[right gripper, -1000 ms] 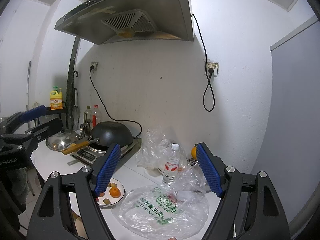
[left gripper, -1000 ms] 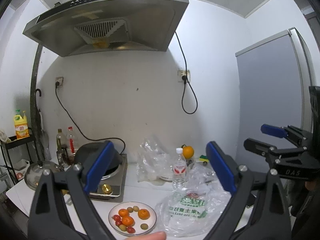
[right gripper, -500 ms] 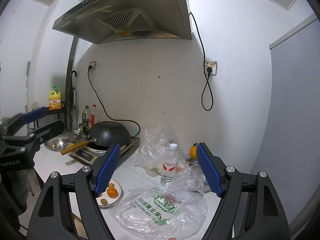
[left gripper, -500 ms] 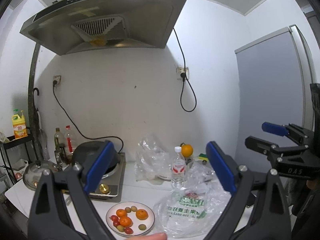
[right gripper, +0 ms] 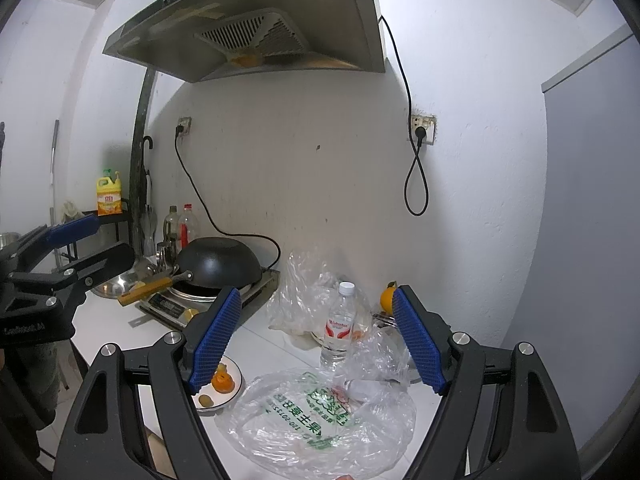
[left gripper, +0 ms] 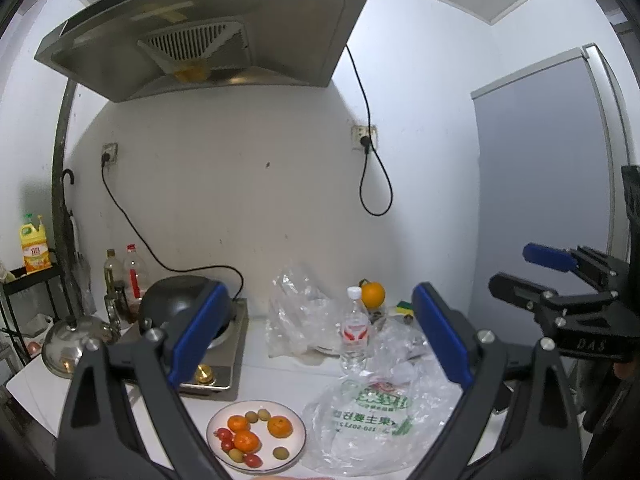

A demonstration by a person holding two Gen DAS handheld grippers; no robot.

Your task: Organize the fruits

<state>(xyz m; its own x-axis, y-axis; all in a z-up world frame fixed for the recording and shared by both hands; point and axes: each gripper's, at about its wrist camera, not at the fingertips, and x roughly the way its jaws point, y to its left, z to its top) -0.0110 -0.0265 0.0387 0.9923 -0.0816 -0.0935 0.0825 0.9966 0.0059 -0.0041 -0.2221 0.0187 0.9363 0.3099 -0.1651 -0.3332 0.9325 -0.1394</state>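
Note:
A white plate (left gripper: 294,446) on the counter holds small oranges (left gripper: 279,426), cherry tomatoes (left gripper: 225,439) and green fruits (left gripper: 280,452). It also shows in the right wrist view (right gripper: 237,372), partly behind a finger. A clear plastic bag with green print (left gripper: 372,424) lies flat right of the plate; in the right wrist view the bag (right gripper: 320,420) lies below my right gripper. A larger orange (left gripper: 373,295) sits at the back by the wall. My left gripper (left gripper: 320,344) is open and empty, held above the counter. My right gripper (right gripper: 316,340) is open and empty too.
A water bottle (left gripper: 355,332) stands behind the bag, beside crumpled clear bags (left gripper: 298,316). A black wok (right gripper: 218,262) sits on an induction cooker (left gripper: 218,360) at the left, with a steel lid (left gripper: 68,344), oil bottles (left gripper: 120,280) and a range hood (left gripper: 208,28) above. A grey fridge (left gripper: 540,184) stands right.
Both grippers have risen and tipped slightly, so the counter and plate sit a little lower and fuller in view. Jaws stay open. Nothing on the counter has moved.

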